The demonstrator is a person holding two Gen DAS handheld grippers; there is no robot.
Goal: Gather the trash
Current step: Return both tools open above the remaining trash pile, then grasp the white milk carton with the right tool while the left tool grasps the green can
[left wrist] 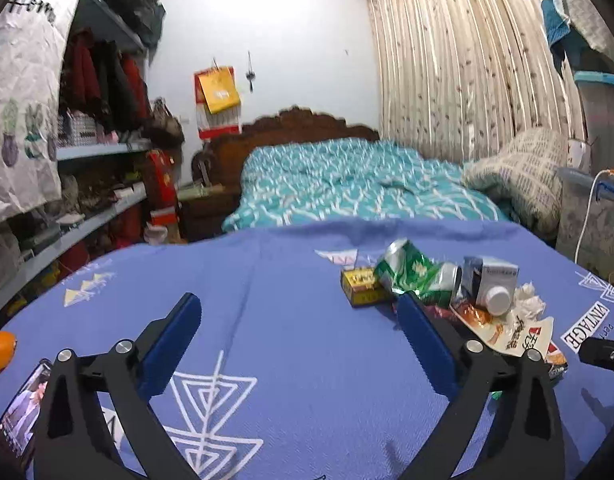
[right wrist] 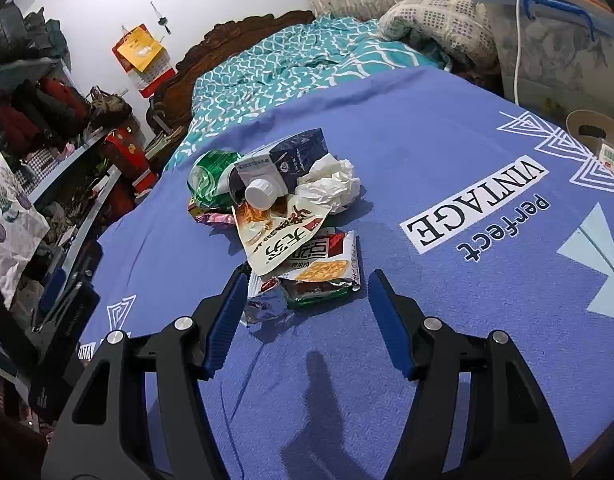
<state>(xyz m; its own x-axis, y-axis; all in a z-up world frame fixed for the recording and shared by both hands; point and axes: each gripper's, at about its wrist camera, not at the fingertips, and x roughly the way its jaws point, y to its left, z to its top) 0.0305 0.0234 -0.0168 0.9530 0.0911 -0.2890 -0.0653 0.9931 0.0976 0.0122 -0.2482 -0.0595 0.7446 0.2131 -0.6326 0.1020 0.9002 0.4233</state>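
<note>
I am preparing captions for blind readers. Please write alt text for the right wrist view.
An open claw hovers over a blue tablecloth, facing a trash pile: snack wrappers, crumpled tissue, a white-capped bottle and a crushed green can. A bed lies behind.

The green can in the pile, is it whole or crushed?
Crushed. The green can lies on its side on the blue cloth, its wall dented and crumpled, next to the yellow box.
</note>
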